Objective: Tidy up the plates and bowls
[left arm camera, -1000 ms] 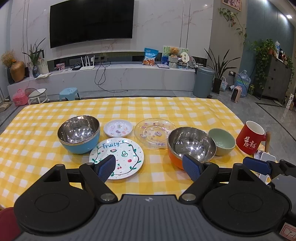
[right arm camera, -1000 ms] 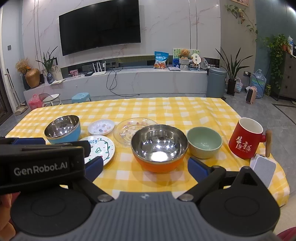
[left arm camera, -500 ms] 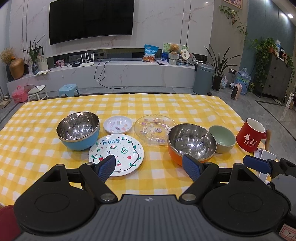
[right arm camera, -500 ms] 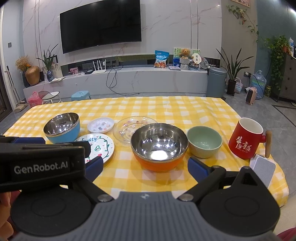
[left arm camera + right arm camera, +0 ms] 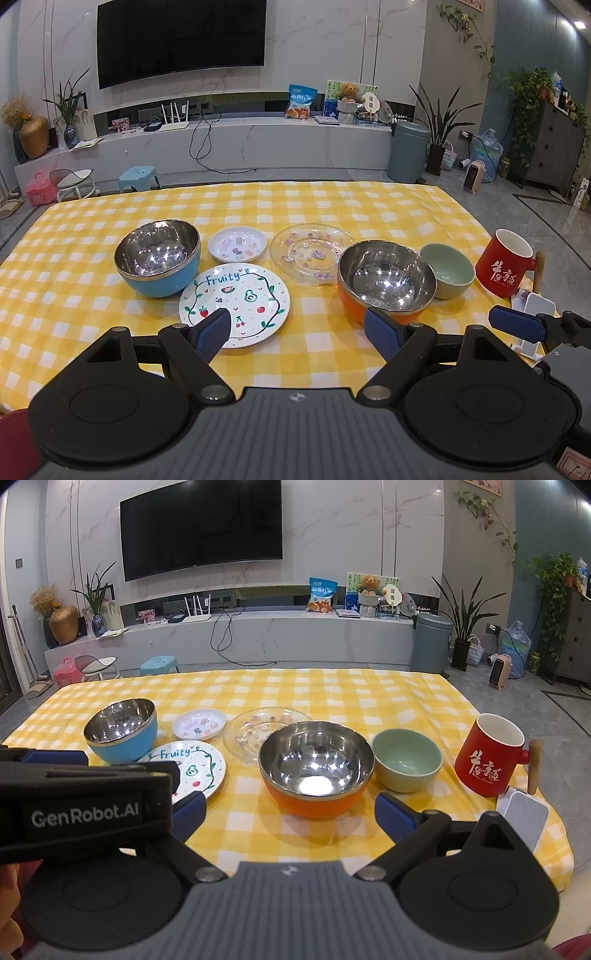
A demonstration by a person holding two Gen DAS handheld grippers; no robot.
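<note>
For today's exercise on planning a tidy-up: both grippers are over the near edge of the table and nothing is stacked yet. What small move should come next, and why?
Probably ease the open right gripper forward to the orange bowl. It sits straight ahead, nearest its fingers, and both grippers are empty. The green bowl beside it looks small enough to nest inside later.
</note>
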